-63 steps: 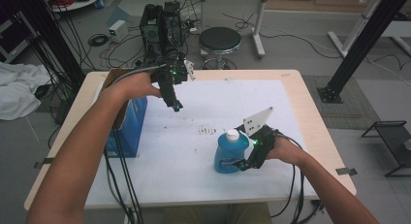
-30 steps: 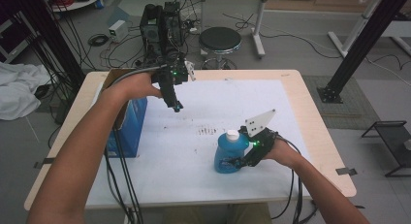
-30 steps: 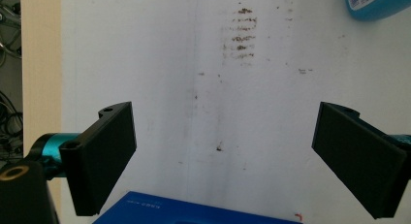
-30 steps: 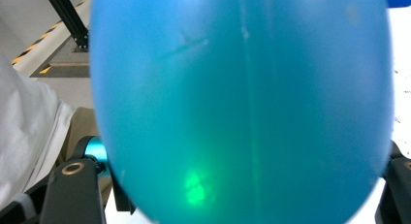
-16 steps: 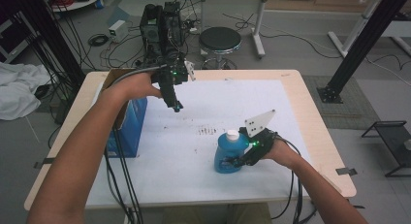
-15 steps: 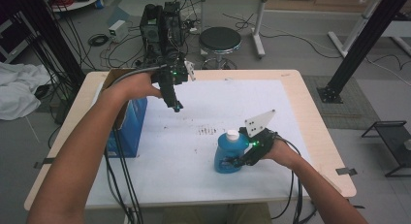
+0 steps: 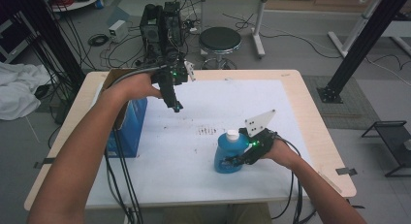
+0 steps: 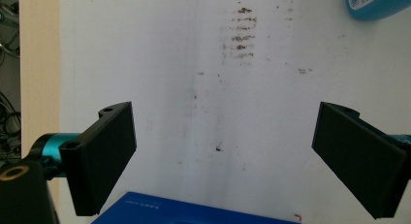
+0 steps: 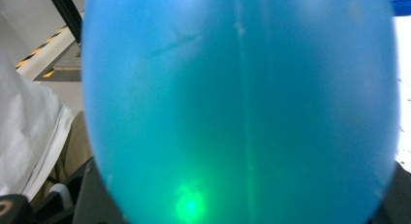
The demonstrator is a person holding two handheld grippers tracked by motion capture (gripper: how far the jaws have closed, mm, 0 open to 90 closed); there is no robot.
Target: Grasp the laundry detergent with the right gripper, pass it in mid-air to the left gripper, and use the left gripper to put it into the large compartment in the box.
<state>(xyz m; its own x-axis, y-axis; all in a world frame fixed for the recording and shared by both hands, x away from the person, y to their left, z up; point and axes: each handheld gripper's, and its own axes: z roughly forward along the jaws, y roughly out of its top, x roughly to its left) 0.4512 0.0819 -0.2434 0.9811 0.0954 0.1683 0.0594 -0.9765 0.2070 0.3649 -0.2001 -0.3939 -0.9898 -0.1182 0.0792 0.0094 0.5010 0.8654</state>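
Right gripper (image 7: 232, 161): jaws just closing, clamped on upright blue plastic detergent bottle (image 7: 228, 153), 5 o'clock, ready for lifting.
Left gripper (image 7: 177, 107): spread empty, 11 o'clock, waiting.

bottle (image 7: 228, 153): translucent blue plastic, smooth and glossy; white plastic cap
left gripper (image 8: 223, 161): matt black plastic pads, teal shiny metal part at 8 o'clock
sheet (image 7: 218, 112): white matt paper, brown rough stains
table (image 7: 315, 117): pale wood, smooth
box (image 7: 131, 127): blue glossy cardboard
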